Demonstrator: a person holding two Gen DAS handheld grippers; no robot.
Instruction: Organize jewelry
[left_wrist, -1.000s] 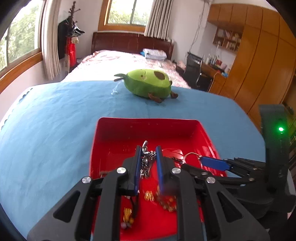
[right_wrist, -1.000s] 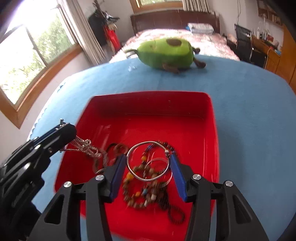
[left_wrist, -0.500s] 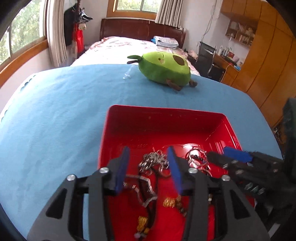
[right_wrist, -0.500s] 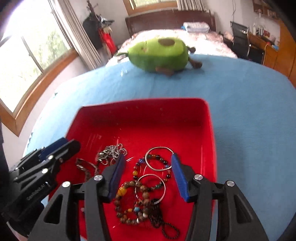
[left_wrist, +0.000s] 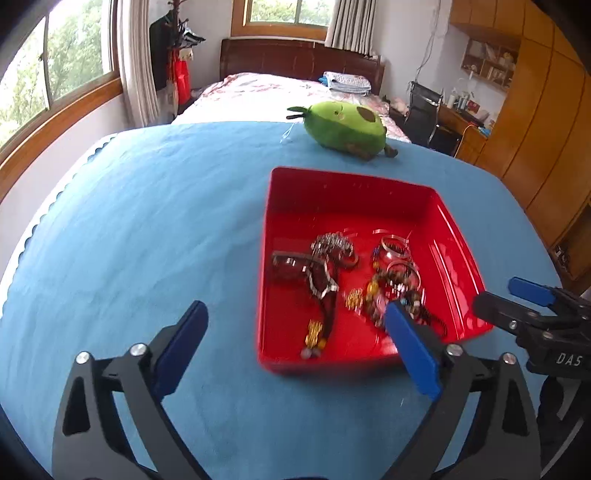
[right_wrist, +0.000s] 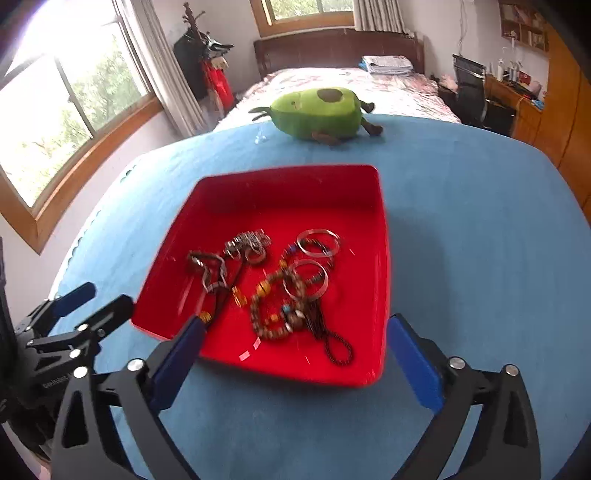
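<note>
A red tray (left_wrist: 461, 254) (right_wrist: 380, 229) sits on the blue table. Jewelry lies in it: a silver chain (left_wrist: 332, 242) (right_wrist: 249, 242), dark cords with pendants (left_wrist: 317, 284) (right_wrist: 210, 271), metal bangles (left_wrist: 395, 247) (right_wrist: 317, 240) and beaded bracelets (left_wrist: 391, 291) (right_wrist: 277, 306). My left gripper (left_wrist: 295, 328) is wide open and empty, low at the tray's near left corner. My right gripper (right_wrist: 295, 339) is wide open and empty, over the tray's near edge. The right gripper shows in the left wrist view (left_wrist: 532, 306), and the left gripper shows in the right wrist view (right_wrist: 85, 302).
A green avocado plush (left_wrist: 347, 123) (right_wrist: 317, 112) lies on the blue table (left_wrist: 147, 221) (right_wrist: 480, 221) beyond the tray. A bed (left_wrist: 280, 88), a desk with a chair (left_wrist: 424, 107) and wooden cabinets (left_wrist: 535, 129) stand behind the table.
My left gripper let go of the silver chain, which now lies in the tray. Both grippers opened wide and pulled back from the tray toward its near edge.
</note>
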